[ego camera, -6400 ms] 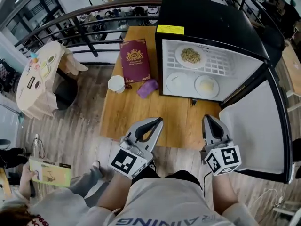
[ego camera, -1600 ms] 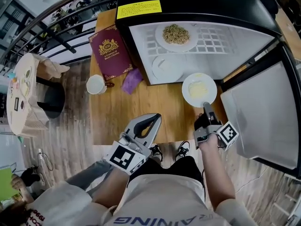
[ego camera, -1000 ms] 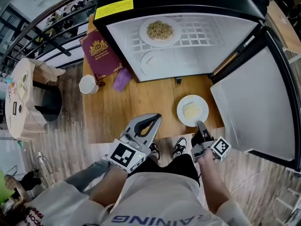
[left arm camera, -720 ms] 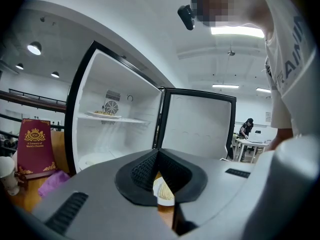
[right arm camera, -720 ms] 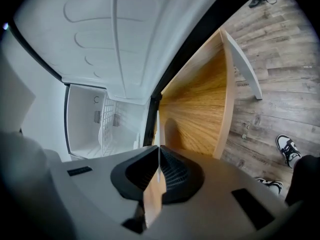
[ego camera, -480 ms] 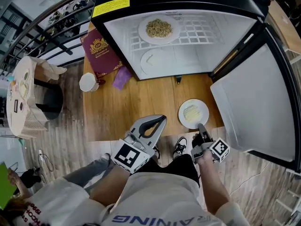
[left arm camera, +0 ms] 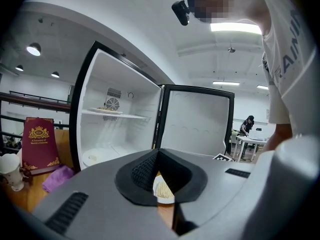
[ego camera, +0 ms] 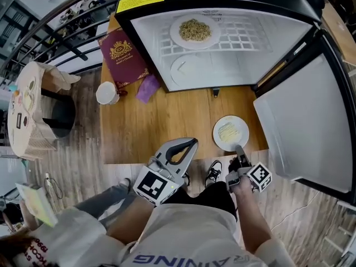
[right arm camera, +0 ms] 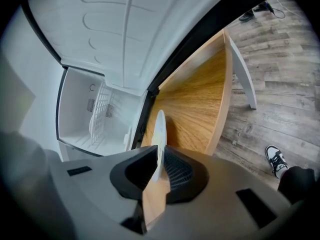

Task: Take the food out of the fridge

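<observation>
My right gripper (right arm camera: 159, 160) is clenched on the near rim of a white plate (right arm camera: 160, 129). The plate runs edge-on up from between my 2 pads. From the head view that gripper (ego camera: 240, 149) bites the plate (ego camera: 231, 132) at its edge nearest my body, and a pale yellow heap of food (ego camera: 227, 131) sits in its middle. The plate is outside the fridge (ego camera: 278, 43), over the wooden table (ego camera: 161, 127) near its front edge and just left of the open door (ego camera: 300, 127). I cannot tell whether it rests on the wood or hangs just above it.

My left gripper (left arm camera: 157, 153) has its jaws pressed together with nothing held; through the notch under them I see only that same plate beyond. In the head view it (ego camera: 191, 143) hovers at the table's front edge, left of the plate and apart from it.

Further out, 2 more plates are inside the fridge: 1 with brownish noodles (ego camera: 194, 30) on the wire shelf and 1 pale plate (ego camera: 186, 70) on the floor below it. Left of the fridge on the table lie a purple cloth (ego camera: 147, 88), a red book (ego camera: 123, 57) and a white cup (ego camera: 106, 92).
</observation>
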`<state>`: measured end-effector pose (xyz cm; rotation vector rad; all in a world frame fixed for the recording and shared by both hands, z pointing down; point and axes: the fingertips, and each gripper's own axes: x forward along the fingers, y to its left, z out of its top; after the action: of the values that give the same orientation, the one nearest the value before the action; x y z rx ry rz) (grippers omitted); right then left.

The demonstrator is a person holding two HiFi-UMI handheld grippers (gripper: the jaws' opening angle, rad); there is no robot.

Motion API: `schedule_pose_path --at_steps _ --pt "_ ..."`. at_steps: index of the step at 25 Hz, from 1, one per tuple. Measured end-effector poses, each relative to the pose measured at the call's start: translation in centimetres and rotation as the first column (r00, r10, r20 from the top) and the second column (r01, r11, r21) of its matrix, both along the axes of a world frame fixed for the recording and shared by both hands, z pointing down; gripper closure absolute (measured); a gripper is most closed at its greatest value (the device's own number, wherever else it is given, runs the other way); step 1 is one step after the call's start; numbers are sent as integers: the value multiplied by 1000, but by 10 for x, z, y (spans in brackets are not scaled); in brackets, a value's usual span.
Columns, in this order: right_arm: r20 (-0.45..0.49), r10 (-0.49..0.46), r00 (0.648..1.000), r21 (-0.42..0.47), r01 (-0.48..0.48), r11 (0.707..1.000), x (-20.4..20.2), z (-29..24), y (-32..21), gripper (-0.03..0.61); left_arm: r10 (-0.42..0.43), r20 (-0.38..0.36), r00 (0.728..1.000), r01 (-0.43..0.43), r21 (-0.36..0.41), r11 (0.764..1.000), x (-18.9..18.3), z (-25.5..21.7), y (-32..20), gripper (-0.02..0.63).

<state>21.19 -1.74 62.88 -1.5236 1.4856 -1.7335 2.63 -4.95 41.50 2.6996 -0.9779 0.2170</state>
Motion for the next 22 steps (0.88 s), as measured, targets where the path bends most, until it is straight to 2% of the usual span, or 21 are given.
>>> schedule_pose_path --at_steps 3,7,14,19,22 --pt "-27 -38 999 -2 38 999 -6 -1 1 461 1 0 1000 -1 -6 1000 -2 0 1 609" --pt "-161 -173 972 -44 168 985 -15 1 3 426 3 -7 1000 -3 -6 1000 -1 0 0 609" --pt "-350 -417 839 -152 389 909 -28 10 12 407 21 10 1000 -21 -13 1000 0 3 2 609" --pt "-338 -484 807 -174 452 875 -34 17 12 377 30 28 999 -30 -11 999 0 3 2 609" --pt "-383 -553 740 -205 516 832 -34 19 18 357 41 34 999 -41 0 999 4 4 2 609"
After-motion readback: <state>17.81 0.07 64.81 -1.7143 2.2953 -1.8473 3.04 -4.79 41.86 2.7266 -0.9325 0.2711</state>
